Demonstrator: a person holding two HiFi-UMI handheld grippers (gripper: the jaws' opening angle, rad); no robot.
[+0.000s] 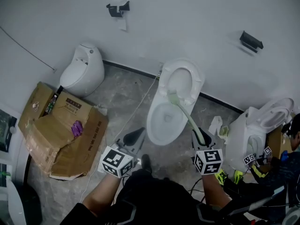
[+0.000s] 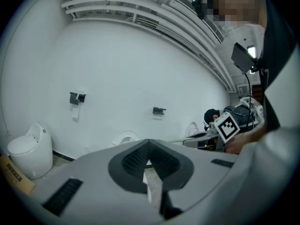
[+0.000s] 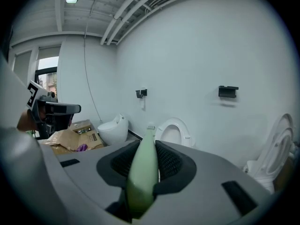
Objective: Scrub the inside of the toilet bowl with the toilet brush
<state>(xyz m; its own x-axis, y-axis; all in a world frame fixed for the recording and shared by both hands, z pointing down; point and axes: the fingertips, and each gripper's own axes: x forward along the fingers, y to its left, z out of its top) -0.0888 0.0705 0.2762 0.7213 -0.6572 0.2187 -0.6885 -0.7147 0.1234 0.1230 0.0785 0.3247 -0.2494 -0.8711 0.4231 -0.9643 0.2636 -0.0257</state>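
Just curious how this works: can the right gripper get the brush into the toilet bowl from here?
Probably yes: the right gripper grips the green brush, the seat is up, and nothing blocks the open bowl.

Green toilet brush [image 1: 185, 115] slants over open white toilet bowl [image 1: 151, 123].

My head camera looks steeply down from above, with my left tongs [image 1: 136, 136] and right tongs [image 1: 201, 136] at the bottom and the toilet [image 1: 151, 121] just ahead of them. Each tongs camera sits close behind its own jaws, facing level along them at the white wall [image 2: 140, 69] beyond, the right one along the brush [image 3: 143, 168]. All three views share that toilet and wall.
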